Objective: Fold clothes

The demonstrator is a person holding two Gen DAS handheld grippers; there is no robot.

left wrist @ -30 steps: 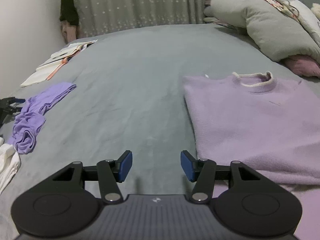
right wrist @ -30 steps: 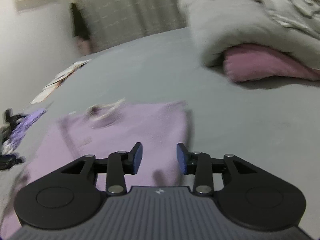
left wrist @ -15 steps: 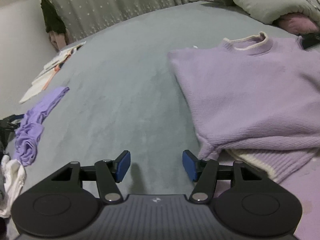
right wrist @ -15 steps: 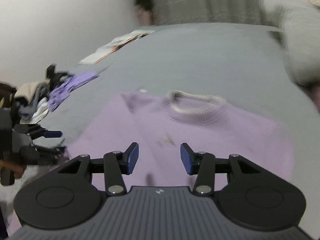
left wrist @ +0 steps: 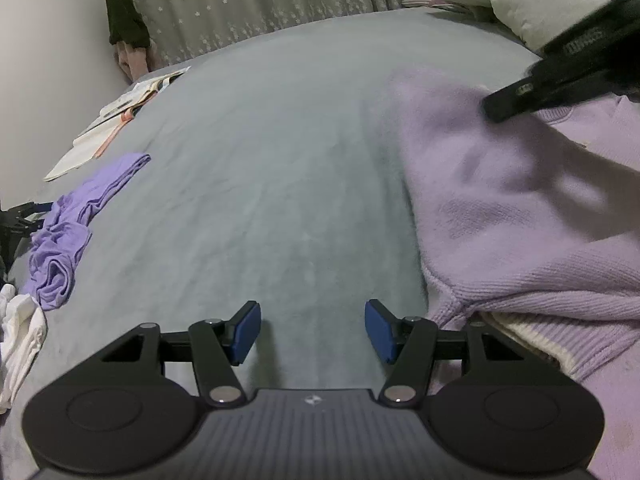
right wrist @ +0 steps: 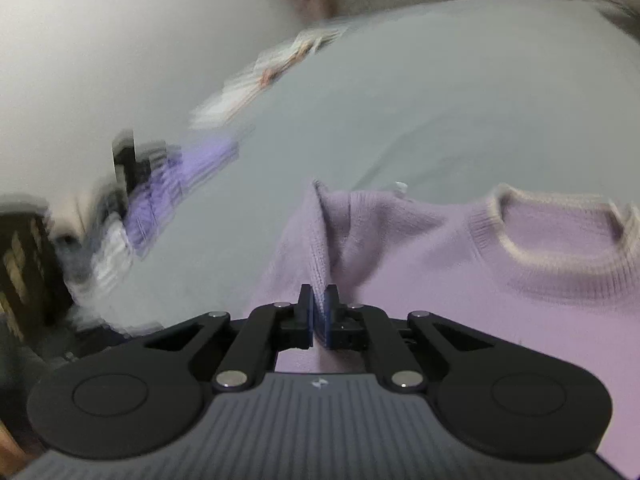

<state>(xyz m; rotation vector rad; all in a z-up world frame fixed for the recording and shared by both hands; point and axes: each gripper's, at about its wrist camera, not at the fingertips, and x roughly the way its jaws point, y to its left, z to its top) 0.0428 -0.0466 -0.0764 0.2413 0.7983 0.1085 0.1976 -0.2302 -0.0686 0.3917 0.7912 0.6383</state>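
Note:
A lilac knit sweater (left wrist: 520, 216) with a cream collar lies on the grey bed, partly folded, its cream-edged hem near my left gripper's right finger. My left gripper (left wrist: 312, 332) is open and empty, low over the bedspread just left of the sweater's lower corner. My right gripper (right wrist: 319, 312) is shut on a fold of the sweater (right wrist: 460, 276) near its left shoulder, left of the collar (right wrist: 560, 232). The right gripper also shows in the left wrist view (left wrist: 560, 76) as a dark shape over the sweater's top.
A crumpled purple garment (left wrist: 68, 232) and a white cloth (left wrist: 20, 340) lie at the bed's left edge. An open book (left wrist: 116, 116) lies beyond them. Grey pillows (left wrist: 540, 4) are piled at the back right. A curtain hangs behind.
My right gripper swung left over the sweater, came down by the left shoulder and shut on a fold of it. My left gripper drifted closer to the sweater's lower corner, still open.

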